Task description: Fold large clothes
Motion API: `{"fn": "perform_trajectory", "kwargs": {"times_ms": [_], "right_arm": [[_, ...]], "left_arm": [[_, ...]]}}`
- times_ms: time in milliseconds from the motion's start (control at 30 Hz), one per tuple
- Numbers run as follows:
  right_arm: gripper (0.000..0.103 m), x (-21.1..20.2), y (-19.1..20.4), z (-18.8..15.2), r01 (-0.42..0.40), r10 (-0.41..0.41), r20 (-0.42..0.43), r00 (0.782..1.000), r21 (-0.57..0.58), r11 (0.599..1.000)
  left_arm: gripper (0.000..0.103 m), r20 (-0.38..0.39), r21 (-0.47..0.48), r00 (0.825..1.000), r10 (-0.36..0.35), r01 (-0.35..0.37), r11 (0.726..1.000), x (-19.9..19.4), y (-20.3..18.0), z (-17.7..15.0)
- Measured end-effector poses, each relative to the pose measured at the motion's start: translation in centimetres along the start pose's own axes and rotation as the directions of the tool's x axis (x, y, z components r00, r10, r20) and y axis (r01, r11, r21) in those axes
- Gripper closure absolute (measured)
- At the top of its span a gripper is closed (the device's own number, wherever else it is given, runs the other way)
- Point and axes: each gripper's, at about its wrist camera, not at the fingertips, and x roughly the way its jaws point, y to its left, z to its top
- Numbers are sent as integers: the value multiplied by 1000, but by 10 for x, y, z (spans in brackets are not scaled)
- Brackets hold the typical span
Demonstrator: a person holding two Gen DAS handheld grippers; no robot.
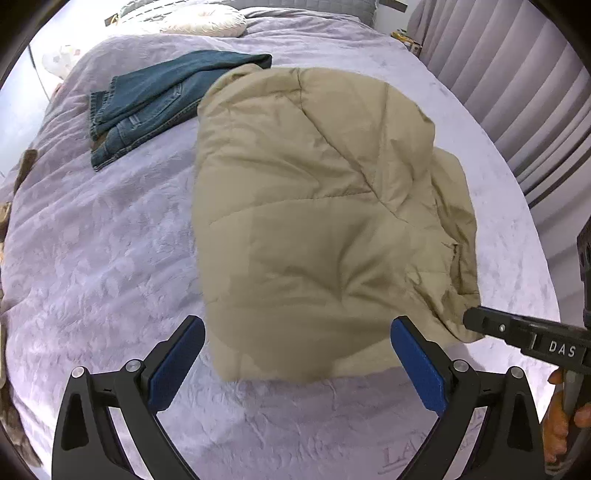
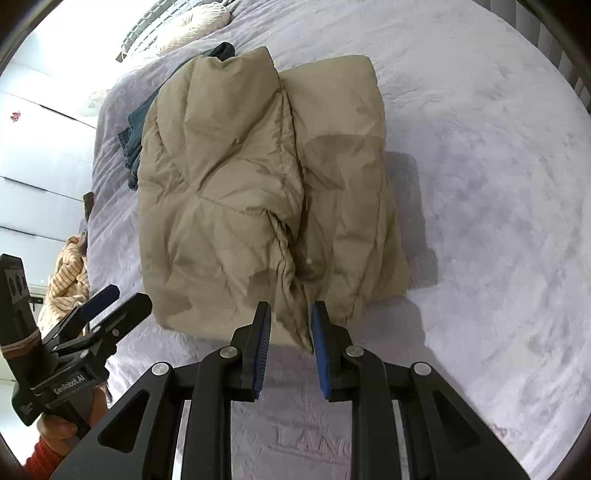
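Right gripper [image 2: 290, 332] pinches the folded khaki puffer jacket's [image 2: 258, 177] six-o'clock edge to tidy it; left gripper [image 1: 297, 354] hangs spread, empty.

Jacket [image 1: 325, 221]: laid folded on the bed cover [image 1: 110, 258], at the centre of both wrist views.
Jeans [image 1: 159, 107]: laid on the cover at 10 o'clock from the jacket, their near edge tucked behind it.
Pillow [image 1: 207, 20]: placed at 12 o'clock, behind the jeans.
Curtain [image 1: 517, 92]: hung at 2 o'clock, beyond the bed edge.
Left gripper [image 1: 297, 354]: held at 6 o'clock, before the jacket's near edge.
Right gripper [image 2: 290, 332]: held at 6 o'clock, a jacket fold between its fingers.
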Motion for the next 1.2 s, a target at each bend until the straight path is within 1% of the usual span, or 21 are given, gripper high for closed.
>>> {"fn": "perform_trajectory", "kwargs": {"times_ms": [33,100,300,433,467,500,567,633,667,700,733,833,1000,1067,1100,1133,1200], "right_arm": [[74,-2,1,-3,-2,2,0,1000,4,1000],[72,-7,1,-10,-9,9,3,1000,12,1000],[69,-22,-1,-28,-14,14,-2,1000,22,1000],[68,-26,1,-40,-23,23,-3,1000,36,999],[67,-28,2,-43,-25,25,-2,1000,40,999],[64,-30,2,-45,-24,25,-2,1000,42,999],[60,-32,6,-48,-9,9,2,1000,36,999],[56,-37,11,-52,0,0,10,1000,23,1000],[55,-39,13,-53,1,-1,12,1000,19,1000],[52,-41,15,-53,7,-7,16,1000,13,1000],[49,-44,17,-54,15,-15,22,1000,5,1000],[49,-48,21,-56,27,-27,33,999,-5,1000],[48,-54,24,-59,59,-58,32,998,-17,998],[41,-58,28,-60,79,-78,38,996,-33,996],[33,-60,30,-61,86,-84,43,996,-40,996],[32,-63,31,-62,95,-92,48,995,-47,994],[31,-68,35,-64,123,-119,59,991,-61,991]], "left_arm": [[2,-4,0,1000,-1,1,1000,-4,-2,-2],[2,-12,-1,1000,-2,2,1000,-8,-4,-5],[1,0,7,1000,17,-17,1000,-23,-6,-15],[1,0,-20,1000,28,-28,999,-32,-2,-22],[1,3,-30,999,40,-40,999,-34,0,-23],[1,3,-37,999,50,-50,998,-37,2,-25],[1,4,-30,998,60,-60,998,-41,3,-28],[1,18,-15,995,99,-99,995,-47,3,-32],[1,22,-11,994,109,-109,994,-49,3,-34],[1,25,-10,993,113,-113,994,-51,3,-36],[1,28,-11,993,110,-110,994,-54,4,-38],[1,24,-20,994,111,-111,994,-59,6,-42],[1,-1,-29,997,78,-78,997,-62,6,-51],[1,-1,-38,998,70,-70,997,-66,6,-53],[1,4,-43,997,71,-71,997,-69,6,-54],[1,10,-47,997,80,-79,996,-73,6,-54],[1,19,-42,995,94,-93,995,-78,4,-55]]}}
